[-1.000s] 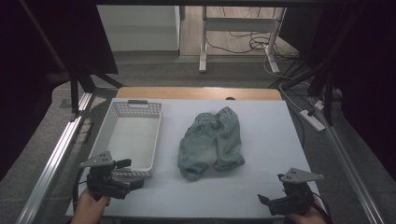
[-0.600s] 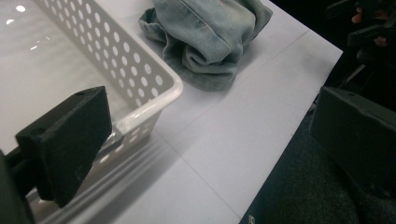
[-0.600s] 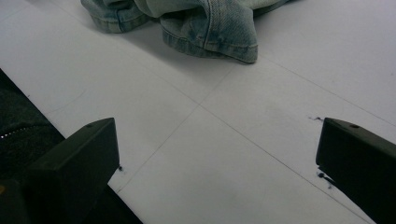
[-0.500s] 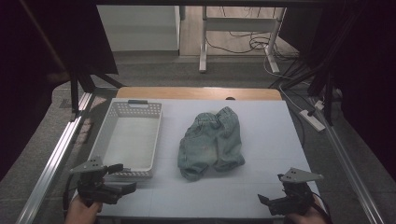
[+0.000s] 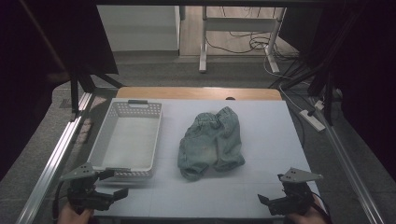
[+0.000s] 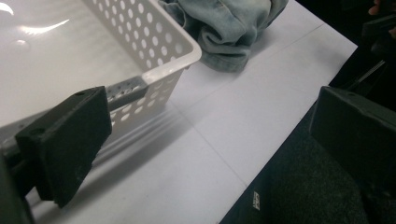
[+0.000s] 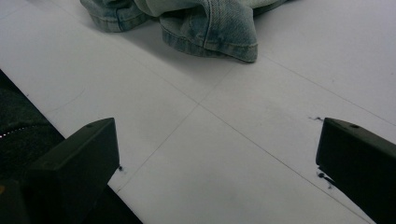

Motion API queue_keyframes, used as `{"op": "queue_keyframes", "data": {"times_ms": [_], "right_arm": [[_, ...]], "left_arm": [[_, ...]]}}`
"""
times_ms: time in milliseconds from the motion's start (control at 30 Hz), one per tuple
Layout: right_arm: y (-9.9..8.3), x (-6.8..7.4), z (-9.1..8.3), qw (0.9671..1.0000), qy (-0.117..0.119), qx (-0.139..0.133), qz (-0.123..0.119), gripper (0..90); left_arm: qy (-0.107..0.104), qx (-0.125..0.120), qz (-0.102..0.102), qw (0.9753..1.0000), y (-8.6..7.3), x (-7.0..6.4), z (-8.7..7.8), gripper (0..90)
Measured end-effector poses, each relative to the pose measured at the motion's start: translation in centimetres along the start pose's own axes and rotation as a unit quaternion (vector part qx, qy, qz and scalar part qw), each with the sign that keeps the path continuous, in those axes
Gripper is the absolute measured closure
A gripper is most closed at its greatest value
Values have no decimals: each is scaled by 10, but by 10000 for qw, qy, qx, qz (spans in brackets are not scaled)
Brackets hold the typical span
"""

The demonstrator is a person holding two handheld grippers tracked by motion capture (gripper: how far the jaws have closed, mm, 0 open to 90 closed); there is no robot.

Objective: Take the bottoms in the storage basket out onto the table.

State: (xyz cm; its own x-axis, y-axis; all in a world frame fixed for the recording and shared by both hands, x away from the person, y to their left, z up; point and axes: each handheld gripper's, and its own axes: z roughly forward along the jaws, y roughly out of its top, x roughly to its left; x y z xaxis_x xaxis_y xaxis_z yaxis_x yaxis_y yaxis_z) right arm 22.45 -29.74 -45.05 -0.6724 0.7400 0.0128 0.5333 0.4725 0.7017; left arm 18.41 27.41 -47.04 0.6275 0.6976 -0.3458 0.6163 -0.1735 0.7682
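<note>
Both hand-held grippers, left [image 5: 112, 192] and right [image 5: 266, 200], gape wide and empty at tabletop's [image 5: 261, 130] near edge; jeans [image 5: 210, 142] crumpled beside basket [image 5: 126, 140].

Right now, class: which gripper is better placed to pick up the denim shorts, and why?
Probably the right gripper: open, it faces the denim shorts across bare table, the hem straight ahead. The left gripper, also open, sits by the white basket corner, shorts off to one side.

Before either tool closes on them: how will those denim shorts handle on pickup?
The denim shorts lie crumpled in soft folds, so they will probably sag and drape from a single pinch point. The thick stitched hems likely give a firm, non-slippery edge to grip. Being cloth, they should not roll, tip or break.
</note>
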Motion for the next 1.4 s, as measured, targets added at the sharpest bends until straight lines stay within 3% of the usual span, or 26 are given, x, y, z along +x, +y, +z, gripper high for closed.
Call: {"op": "queue_keyframes", "data": {"times_ms": [400, 900, 1400], "right_arm": [[0, 0, 0, 10000, 1, -1, -3, 0], [0, 0, 0, 10000, 0, 3, -9, 0], [1, 1, 1, 10000, -7, 26, -35, 0]], "left_arm": [[205, 124, -46, 9997, -11, 1, -9, 0], [266, 23, -153, 9995, -19, 4, -21, 0], [400, 228, -190, 9988, -25, 6, -29, 0]]}}
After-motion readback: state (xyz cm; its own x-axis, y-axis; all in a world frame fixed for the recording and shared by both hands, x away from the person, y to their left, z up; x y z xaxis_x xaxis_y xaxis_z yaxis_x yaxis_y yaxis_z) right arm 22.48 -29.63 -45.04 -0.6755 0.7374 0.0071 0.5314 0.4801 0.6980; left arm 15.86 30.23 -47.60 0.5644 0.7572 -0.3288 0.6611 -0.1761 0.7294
